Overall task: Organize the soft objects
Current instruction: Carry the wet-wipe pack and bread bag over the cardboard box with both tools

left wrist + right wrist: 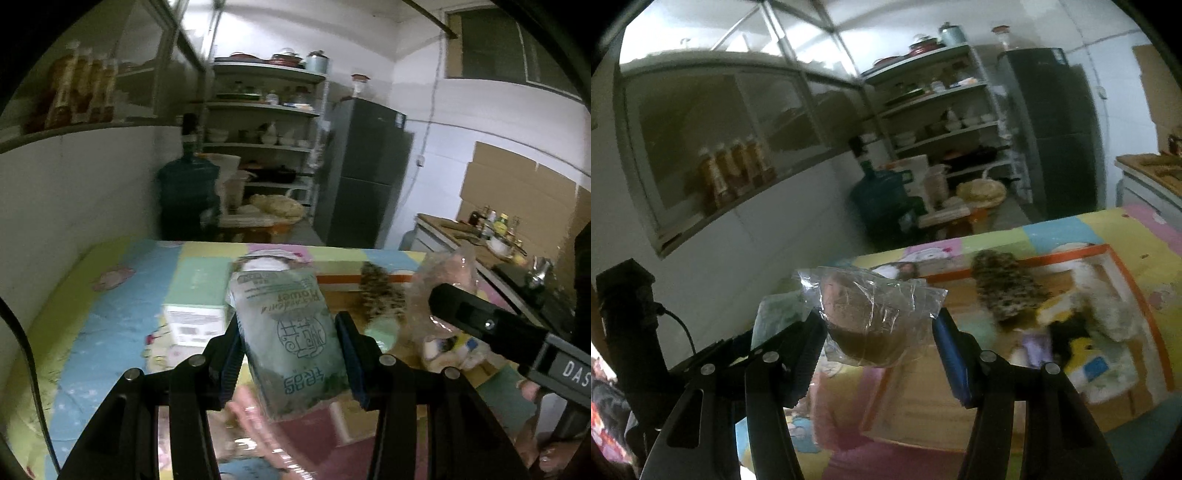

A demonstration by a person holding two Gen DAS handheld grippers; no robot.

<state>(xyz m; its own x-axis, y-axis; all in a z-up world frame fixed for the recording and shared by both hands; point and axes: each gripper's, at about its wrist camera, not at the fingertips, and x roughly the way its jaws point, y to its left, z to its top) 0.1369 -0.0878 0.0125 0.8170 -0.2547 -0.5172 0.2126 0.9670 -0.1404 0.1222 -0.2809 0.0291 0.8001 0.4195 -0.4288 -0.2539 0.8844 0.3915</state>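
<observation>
My left gripper (290, 328) is shut on a soft green tissue pack (291, 332) printed with the word "Flower", held above the table. Beside it on the right, the body of my right gripper (480, 321) shows with its crinkled clear bag (443, 291). In the right wrist view, my right gripper (879, 319) is shut on that clear bag (871, 314), which has a round brown lump inside. The green pack (775, 317) peeks out to its left. An orange-rimmed cardboard box (1071, 254) on the table holds a spotted furry item (1004, 288), a white plush (1108, 295) and other soft things.
A colourful patchwork cloth (110, 295) covers the table. A small white and green carton (195, 306) stands on it at the left. Behind are a water jug (188, 195), open shelves of dishes (266, 110), a dark fridge (365, 173) and a counter (461, 229) with bottles.
</observation>
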